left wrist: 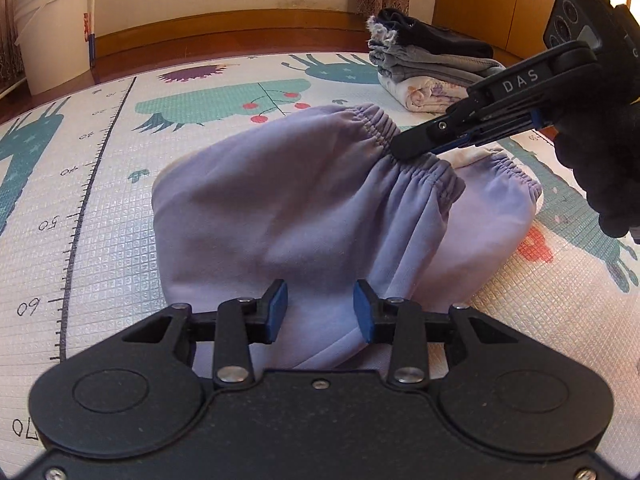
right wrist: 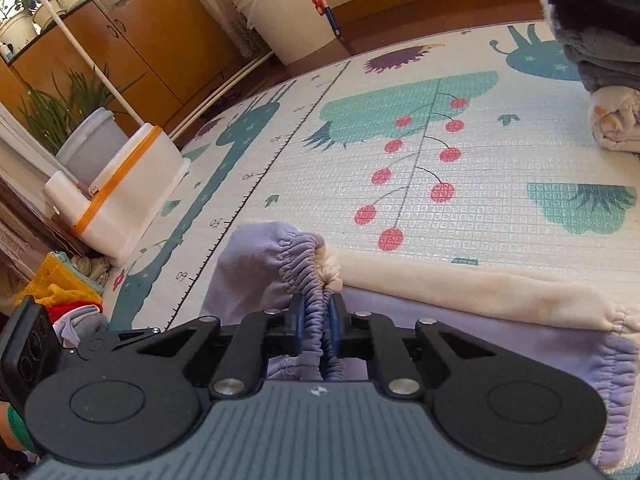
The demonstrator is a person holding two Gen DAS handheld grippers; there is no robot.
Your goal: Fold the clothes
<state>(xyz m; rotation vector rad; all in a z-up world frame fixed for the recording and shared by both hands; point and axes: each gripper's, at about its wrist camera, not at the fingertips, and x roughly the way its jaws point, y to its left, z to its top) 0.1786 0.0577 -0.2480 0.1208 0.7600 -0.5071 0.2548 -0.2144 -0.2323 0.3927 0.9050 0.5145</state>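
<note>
The lilac trousers lay partly folded at the centre of the play mat, with the gathered elastic waistband toward two o'clock in the left wrist view. The right gripper had its fingers clamped on that waistband, the bunched elastic pinched between the blue pads; in the left wrist view the same tool reached in from three o'clock, held in a black-gloved hand, its tip on the gathered fabric. The cream lining of the trousers showed along the opened waist edge, running toward three o'clock in the right wrist view. The left gripper sat at six o'clock over the lower end of the trousers, its fingers apart and the blue pads holding no cloth between them. A stack of folded clothes stood on the mat at one o'clock, well apart from the trousers, with a dark garment on top, grey in the middle and a pale printed piece beneath. A white bucket stood off the mat at eleven o'clock. In the right wrist view, a white box with an orange band sat at nine o'clock beside a potted plant, and a yellow basket of mixed clothes lay at eight o'clock.
</note>
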